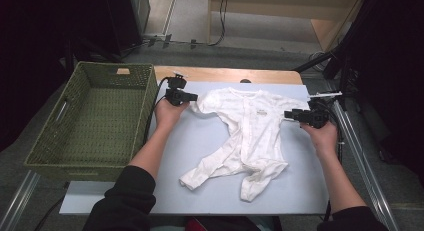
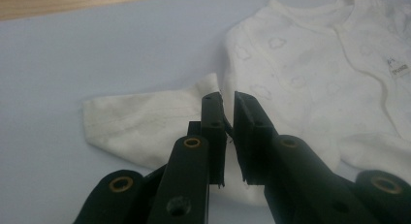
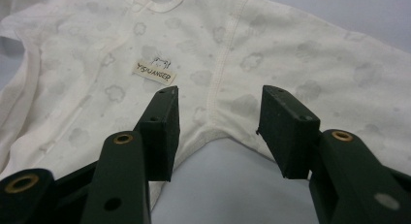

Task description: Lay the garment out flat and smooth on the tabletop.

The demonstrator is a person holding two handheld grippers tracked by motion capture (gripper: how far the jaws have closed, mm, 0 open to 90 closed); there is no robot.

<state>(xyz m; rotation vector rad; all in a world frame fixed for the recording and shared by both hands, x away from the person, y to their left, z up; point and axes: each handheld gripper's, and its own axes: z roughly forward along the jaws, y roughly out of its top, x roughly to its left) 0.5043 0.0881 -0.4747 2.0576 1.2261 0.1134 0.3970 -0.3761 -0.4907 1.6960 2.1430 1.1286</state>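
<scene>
Babygrow point(image 1: 250, 133) lies spread face up across the middle of the desk point(image 1: 200, 191), sleeves toward the side edges, not yet folded; the basket point(image 1: 95, 121) off the left edge is empty. Left hand-held gripper point(image 2: 228, 103) has pinched the left sleeve point(image 2: 145, 124). Right hand-held gripper point(image 3: 218, 120) hovers part-open over the armpit, holding nothing.

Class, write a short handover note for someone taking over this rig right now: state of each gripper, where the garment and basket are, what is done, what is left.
Left gripper: jaws nearly shut at the baby suit's sleeve; whether they pinch it is unclear.
Right gripper: open, over the other underarm, holding nothing.
Baby suit: spread flat on the grey mat.
Green basket: left of the mat.
Done: garment laid out. Left: probably folding, then basket.
</scene>
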